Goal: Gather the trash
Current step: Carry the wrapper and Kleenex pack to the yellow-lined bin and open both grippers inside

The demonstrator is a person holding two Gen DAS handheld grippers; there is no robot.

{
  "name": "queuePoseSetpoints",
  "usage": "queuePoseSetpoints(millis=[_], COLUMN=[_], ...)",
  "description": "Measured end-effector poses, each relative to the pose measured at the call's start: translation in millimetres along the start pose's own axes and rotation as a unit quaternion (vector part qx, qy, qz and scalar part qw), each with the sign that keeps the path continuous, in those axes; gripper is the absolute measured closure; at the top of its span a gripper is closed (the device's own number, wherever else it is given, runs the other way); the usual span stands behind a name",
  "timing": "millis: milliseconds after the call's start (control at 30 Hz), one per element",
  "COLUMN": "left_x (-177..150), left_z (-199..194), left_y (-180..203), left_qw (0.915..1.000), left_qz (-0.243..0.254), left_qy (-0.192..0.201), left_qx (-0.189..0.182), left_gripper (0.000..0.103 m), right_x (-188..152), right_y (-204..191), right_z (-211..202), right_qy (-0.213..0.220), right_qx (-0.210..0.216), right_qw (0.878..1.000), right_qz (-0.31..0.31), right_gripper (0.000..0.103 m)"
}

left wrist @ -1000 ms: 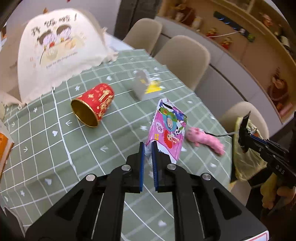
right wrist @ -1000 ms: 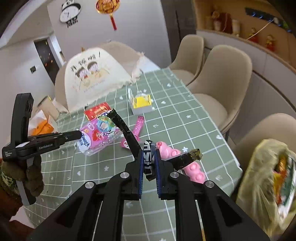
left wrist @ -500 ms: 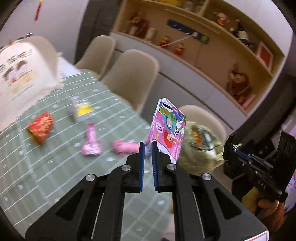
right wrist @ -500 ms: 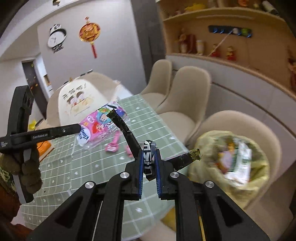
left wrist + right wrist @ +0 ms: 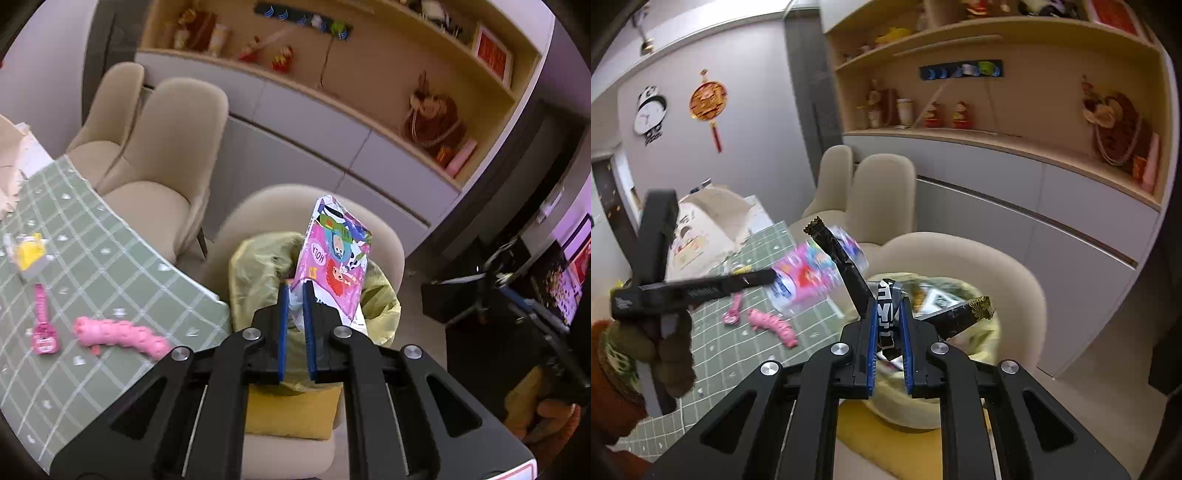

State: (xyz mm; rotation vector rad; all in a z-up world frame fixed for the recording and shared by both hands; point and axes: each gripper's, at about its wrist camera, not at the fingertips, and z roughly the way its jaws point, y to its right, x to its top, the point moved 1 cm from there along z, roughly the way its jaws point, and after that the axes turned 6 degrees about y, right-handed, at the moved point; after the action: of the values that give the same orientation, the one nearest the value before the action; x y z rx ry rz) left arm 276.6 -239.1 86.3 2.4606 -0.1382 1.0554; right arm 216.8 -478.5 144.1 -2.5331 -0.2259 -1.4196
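A beige chair (image 5: 384,236) beyond both hand-held grippers carries a yellow trash bag (image 5: 255,273). Left of them lies the green worktop (image 5: 110,280). The left hand-held gripper (image 5: 294,295) pinches a pink snack packet (image 5: 336,258) above the bag; the right hand-held gripper (image 5: 889,310) pinches a black wrapper (image 5: 886,314) over it.

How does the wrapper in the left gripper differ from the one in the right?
The pink cartoon wrapper is bright, flat and upright; the black wrapper is dark with gold-patterned ends, folded into a V. Both are pinched, by the left gripper and the right gripper, in front of the yellow trash bag.
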Motion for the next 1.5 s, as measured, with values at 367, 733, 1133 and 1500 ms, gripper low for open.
queuePoseSetpoints(millis=[367,733,1133,1500], left_x=[-10,-17,-40,-86], left_z=[109,113,23,-18], left_y=[28,16,-16,-56], left_qw=[0.9971,0.9958,0.988,0.9756], left_qz=[0.003,-0.036,-0.085,-0.143], left_qy=[-0.068,-0.063,-0.024,-0.027], left_qx=[0.035,0.056,0.126,0.165], left_gripper=[0.095,0.063,0.054,0.053], right_x=[6,7,-50,-76], right_y=[69,71,42,47], right_z=[29,79,207,222], right_qy=[-0.011,-0.041,-0.188,-0.233], right_qx=[0.006,0.065,0.11,0.113], right_qw=[1.0,0.997,0.975,0.966], right_qz=[0.019,0.004,-0.032,-0.018], right_gripper=[0.09,0.09,0.09,0.089])
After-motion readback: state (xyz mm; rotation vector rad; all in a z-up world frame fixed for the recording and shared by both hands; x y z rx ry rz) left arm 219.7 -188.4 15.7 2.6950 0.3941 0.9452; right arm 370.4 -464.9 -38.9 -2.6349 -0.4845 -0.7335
